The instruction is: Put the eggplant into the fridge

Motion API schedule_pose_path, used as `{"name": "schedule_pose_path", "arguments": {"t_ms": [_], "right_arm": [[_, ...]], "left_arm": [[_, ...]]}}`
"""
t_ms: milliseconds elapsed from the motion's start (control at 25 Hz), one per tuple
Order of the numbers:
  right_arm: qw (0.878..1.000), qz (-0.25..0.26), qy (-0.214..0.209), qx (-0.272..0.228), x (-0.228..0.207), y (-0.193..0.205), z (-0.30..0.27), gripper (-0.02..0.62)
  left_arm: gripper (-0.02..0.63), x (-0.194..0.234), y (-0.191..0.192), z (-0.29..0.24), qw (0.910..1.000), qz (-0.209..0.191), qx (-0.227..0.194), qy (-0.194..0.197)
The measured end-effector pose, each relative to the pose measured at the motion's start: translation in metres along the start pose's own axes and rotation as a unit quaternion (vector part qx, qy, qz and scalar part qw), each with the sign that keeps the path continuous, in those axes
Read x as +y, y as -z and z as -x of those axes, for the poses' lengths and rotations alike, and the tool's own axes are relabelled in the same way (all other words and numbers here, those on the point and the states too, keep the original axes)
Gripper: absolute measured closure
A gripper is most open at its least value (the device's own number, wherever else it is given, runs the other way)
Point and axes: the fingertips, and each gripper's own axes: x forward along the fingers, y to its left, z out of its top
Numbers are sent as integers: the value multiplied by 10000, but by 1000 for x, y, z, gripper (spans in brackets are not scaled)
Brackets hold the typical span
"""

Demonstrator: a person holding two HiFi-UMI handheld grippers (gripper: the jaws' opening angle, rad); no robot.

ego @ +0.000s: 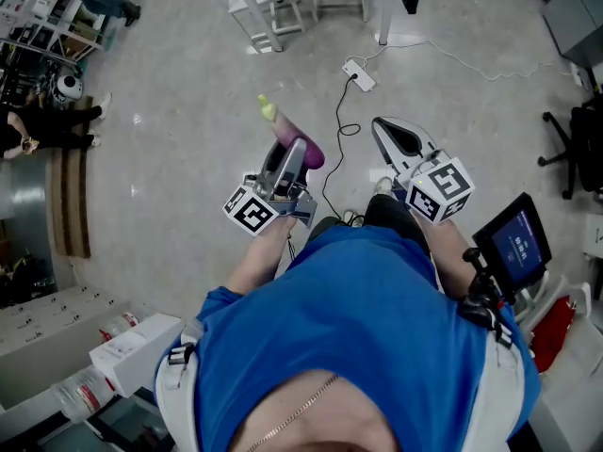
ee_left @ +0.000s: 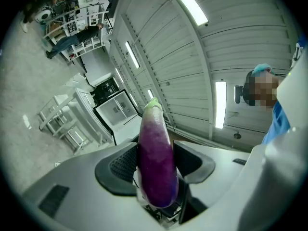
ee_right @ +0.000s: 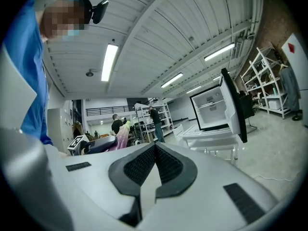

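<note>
A purple eggplant (ego: 300, 139) with a pale green tip sticks out forward over the concrete floor, and my left gripper (ego: 294, 151) is shut on it. In the left gripper view the eggplant (ee_left: 155, 138) stands between the black pads of the left gripper (ee_left: 156, 163). Ahead, a small white fridge (ee_left: 115, 109) stands on a white table with its door open. My right gripper (ego: 391, 132) is held beside the left one, shut with nothing in it. In the right gripper view its jaws (ee_right: 155, 153) meet, and the open fridge (ee_right: 216, 110) is ahead to the right.
A power strip (ego: 358, 73) and its black cable lie on the floor ahead. White table legs (ego: 283, 12) stand at the top. An office chair (ego: 575, 144) is at the right, a small screen (ego: 516, 238) near my right arm. Shelving (ee_right: 269, 81) stands far right.
</note>
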Motion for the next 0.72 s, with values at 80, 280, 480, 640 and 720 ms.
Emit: {"name": "schedule_pose_path", "arguments": {"t_ms": [80,280,480,640,720], "right_arm": [[10000,8,-89,15,-1,-1,-12,601],[9993,55,-361,21,-22,-9,-63,601],[9983,72,-572,-23,-69,-30,-127,602],[9982,163,-562,-92,-58,-44,-130,601],[9981,217,-561,-103,-58,-50,-134,601]], "left_arm": [[364,6,-9,0,9999,-59,-113,-70],[364,36,-44,-22,9990,-195,-348,-213],[364,79,-83,-73,9974,-367,-525,-329],[364,72,-99,-67,9970,-452,-548,-302],[364,71,-106,-69,9969,-475,-567,-284]]}}
